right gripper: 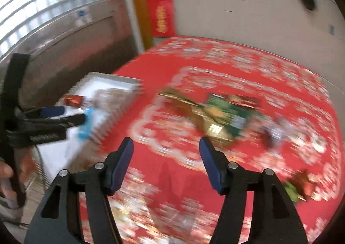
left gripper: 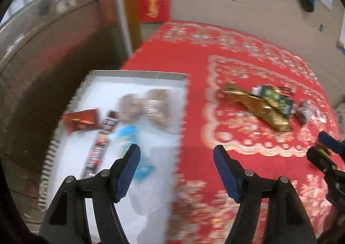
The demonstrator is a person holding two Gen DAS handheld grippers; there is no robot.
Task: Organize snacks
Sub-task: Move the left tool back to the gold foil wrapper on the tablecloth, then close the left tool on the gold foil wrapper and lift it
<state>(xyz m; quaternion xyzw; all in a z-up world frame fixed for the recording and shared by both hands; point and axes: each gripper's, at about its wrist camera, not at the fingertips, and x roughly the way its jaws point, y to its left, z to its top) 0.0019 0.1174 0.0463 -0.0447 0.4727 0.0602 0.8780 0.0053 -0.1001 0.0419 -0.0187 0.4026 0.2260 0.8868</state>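
The left gripper (left gripper: 176, 153) sits nearest the lens in its own view, jaws spread with nothing between them, hanging over the right rim of the white tray (left gripper: 138, 75) where it meets the red patterned cloth (left gripper: 194, 54) of the worktop. The right gripper (right gripper: 166, 146) likewise stands with jaws apart and empty above bare cloth. The snacks are split between two places: in the tray lie a red packet (left gripper: 80, 123), a long dark bar (left gripper: 101, 142), a blue wrapper (left gripper: 129, 138) and a clear bag of brown cakes (left gripper: 146, 108); loose on the cloth, well apart from the tray, lies a heap with a gold wrapper (left gripper: 256, 105), a green packet (left gripper: 276, 97) and a dark wrapped sweet (left gripper: 301, 110). Both views are smeared, so a fast reach into the heap risks closing on two overlapping wrappers at once, or sliding the slick gold foil away rather than pinching it. The two grippers are close enough for each to show in the other's view, so they could knock together if both go for the same pile. Only the right wrist view shows a red and green wrapper (right gripper: 299, 185) lying apart at the near right, easily missed, and part of the person's hand (right gripper: 6, 179) at the left edge; only the left wrist view shows the tray's contents clearly.
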